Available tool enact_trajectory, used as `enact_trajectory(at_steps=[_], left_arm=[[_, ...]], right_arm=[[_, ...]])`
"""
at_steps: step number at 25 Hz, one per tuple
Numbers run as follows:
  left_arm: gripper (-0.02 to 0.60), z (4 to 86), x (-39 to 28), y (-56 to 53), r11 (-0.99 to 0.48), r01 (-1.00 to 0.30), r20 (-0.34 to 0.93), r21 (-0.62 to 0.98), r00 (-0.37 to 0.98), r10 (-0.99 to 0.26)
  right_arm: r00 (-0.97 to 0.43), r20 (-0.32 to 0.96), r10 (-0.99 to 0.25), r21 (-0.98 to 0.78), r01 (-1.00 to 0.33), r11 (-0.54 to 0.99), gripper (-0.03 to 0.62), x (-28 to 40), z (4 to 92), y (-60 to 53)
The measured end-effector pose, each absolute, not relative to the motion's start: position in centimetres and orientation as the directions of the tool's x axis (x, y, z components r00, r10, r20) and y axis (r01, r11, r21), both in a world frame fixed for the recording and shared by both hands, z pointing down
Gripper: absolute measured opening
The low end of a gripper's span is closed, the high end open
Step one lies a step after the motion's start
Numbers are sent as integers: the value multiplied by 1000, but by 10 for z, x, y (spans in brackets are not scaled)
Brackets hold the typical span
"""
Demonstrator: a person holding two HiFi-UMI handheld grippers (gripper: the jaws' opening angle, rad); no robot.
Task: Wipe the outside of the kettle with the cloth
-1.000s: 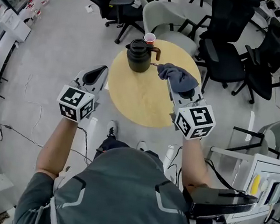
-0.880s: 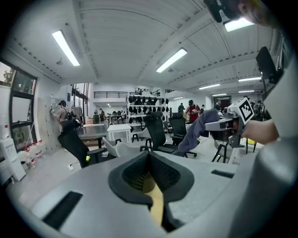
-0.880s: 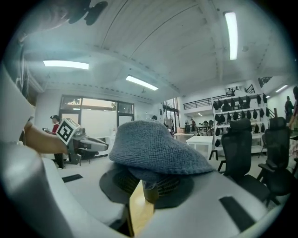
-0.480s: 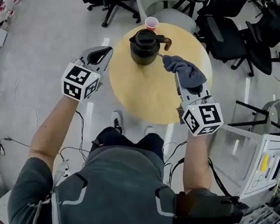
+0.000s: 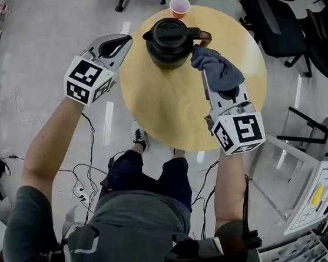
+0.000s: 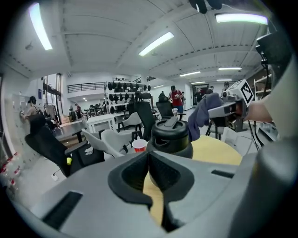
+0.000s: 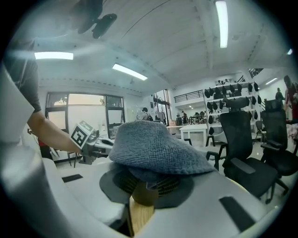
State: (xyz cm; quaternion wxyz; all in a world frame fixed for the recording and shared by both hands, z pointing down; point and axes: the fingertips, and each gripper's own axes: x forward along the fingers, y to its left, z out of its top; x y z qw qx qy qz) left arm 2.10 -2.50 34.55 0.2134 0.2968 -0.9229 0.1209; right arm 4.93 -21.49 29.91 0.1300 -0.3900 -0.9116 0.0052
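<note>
- Over the last second both grippers have closed in on the kettle (image 5: 170,41), which stands upright, lid on, on the round wooden table (image 5: 171,116).
- The cloth (image 5: 219,70) was short of the kettle a second ago. Its front fold now sits right at the kettle's right side, by the handle. From above I cannot tell whether it is touching.
- I judge the approach to be nearly done. No wiping stroke against the kettle's wall shows yet.
- The right gripper (image 7: 145,186) is clamped on the cloth, which bunches over and ahead of its jaws. Its arm reaches forward on the kettle's right, aimed in at the handle side.
- The left gripper (image 5: 123,40) has its jaws pressed together with nothing between them. It sits just off the kettle's left side, apart from it, and points at the kettle's body with the forearm stretched forward.
- A paper cup (image 5: 180,6) stands just beyond the kettle, near the table's far edge.
</note>
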Motion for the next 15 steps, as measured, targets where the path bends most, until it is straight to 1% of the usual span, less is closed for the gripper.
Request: enact_trajectory(at_steps=[3,6,9,12,15], left_arm=[[9,370,7,-27,787,-608,466,-103,-729,-502],[9,393,-8,-24,804,-591,459,-63,-733,-502],[9,413,-19,-21,811,-584,460,-35,-730,-506],[9,429,-29,-25,788,-615,459,-32,-710,-535],[9,441,-37,-28,771,-636,433,22,-689,-581]], right_arm=[[-641,228,732,-95,734,672,83,39,320,-207],[-636,215,741,-102,740,665,82,29,334,-202],[-617,233,751,-101,753,650,83,23,352,-196],[-601,246,760,-96,765,636,83,21,370,-191],[-604,245,758,-106,761,640,83,19,383,-190]])
